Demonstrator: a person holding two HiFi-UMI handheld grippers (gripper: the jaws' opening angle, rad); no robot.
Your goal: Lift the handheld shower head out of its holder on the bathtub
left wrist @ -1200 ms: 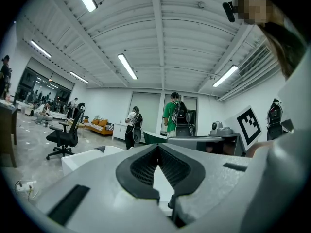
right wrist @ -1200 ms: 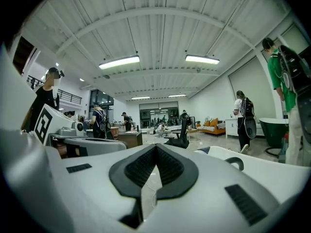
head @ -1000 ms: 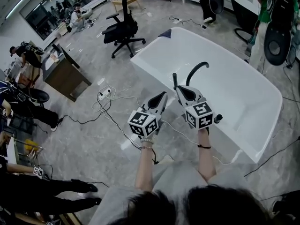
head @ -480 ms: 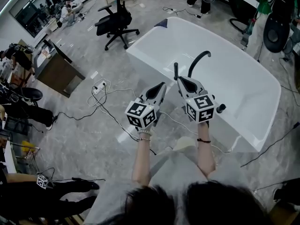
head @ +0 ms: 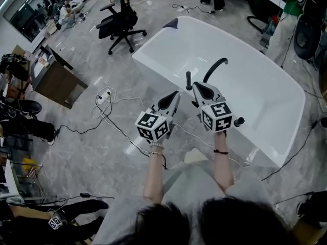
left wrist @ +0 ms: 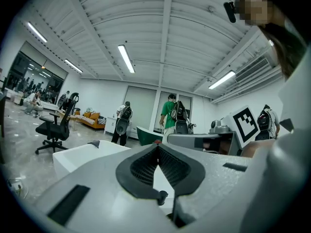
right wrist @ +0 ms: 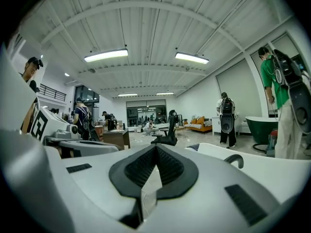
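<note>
Bright, even light here, pouring down from long ceiling strip lamps (left wrist: 125, 58) that burn pure white in both gripper views. From the head view the bathtub (head: 265, 93) glares, nearly blown out; the floor (head: 76, 147) carries a soft sheen, shadows faint. Gripper views bulge hard at the rims, corners gone black, and the nearest foreground goes soft and blurred.

**Shower head upright on the tub rim**

The shower head (head: 188, 79) is a slim black stick. It stands upright just above the middle of the frame. Its lower end sits in the holder (head: 188, 88), which is too small to make out in detail, on the near long rim of the bathtub (head: 255, 93). The bathtub is white with rounded ends and lies aslant from the upper centre down to the right side of the frame.
</note>
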